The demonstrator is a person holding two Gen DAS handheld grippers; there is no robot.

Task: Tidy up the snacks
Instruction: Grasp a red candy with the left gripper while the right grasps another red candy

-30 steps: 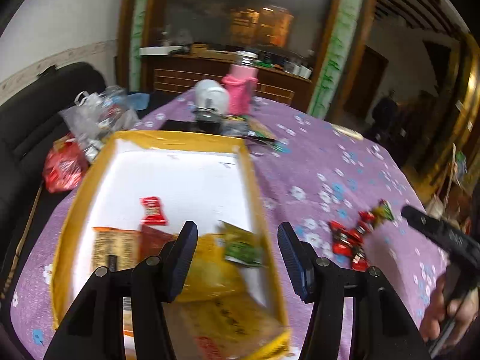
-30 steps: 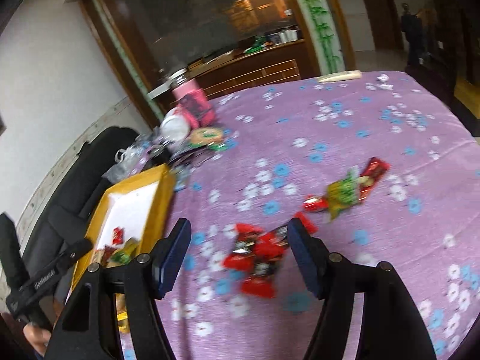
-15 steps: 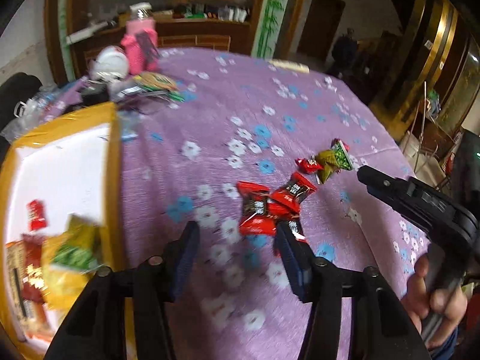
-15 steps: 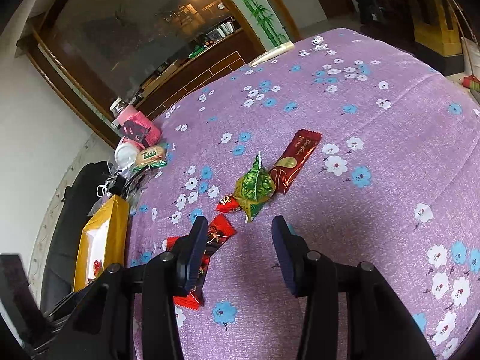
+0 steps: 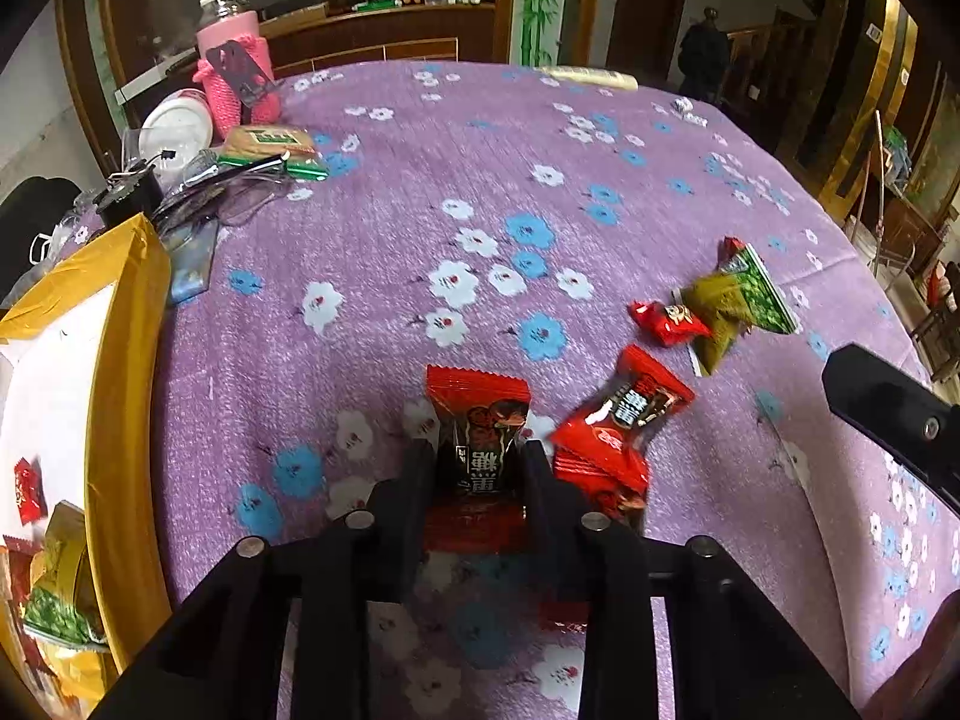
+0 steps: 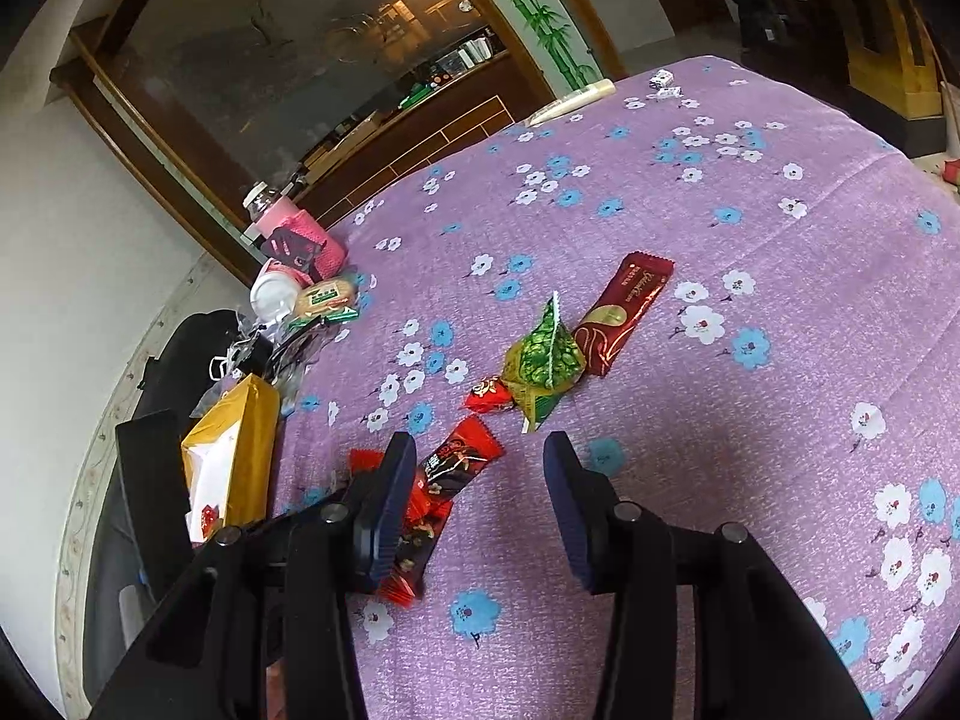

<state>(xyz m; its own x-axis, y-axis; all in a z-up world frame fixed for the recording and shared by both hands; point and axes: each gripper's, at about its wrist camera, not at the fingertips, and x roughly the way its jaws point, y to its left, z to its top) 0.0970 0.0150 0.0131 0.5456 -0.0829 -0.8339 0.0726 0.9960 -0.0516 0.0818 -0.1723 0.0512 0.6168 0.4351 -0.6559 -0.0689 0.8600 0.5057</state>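
**Left gripper closing on a red candy**

I am closing my left gripper (image 5: pixel 477 474) around a red candy (image 5: pixel 478 420) that is lying on the purple flowered desk (image 5: pixel 420 192). The wrapper is sitting between the two fingers, and the pads are pressing on its sides. A second red candy (image 5: pixel 624 420) is lying just beside it on the right. Farther right, a small red candy (image 5: pixel 669 321) is touching a green packet (image 5: pixel 735 306).

I am holding my right gripper (image 6: pixel 480 498) half open over the desk, with nothing between the fingers. A dark red bar (image 6: pixel 624 312) is lying beside the green packet. The yellow box (image 5: pixel 120 360) with other snacks inside is standing at the left edge.
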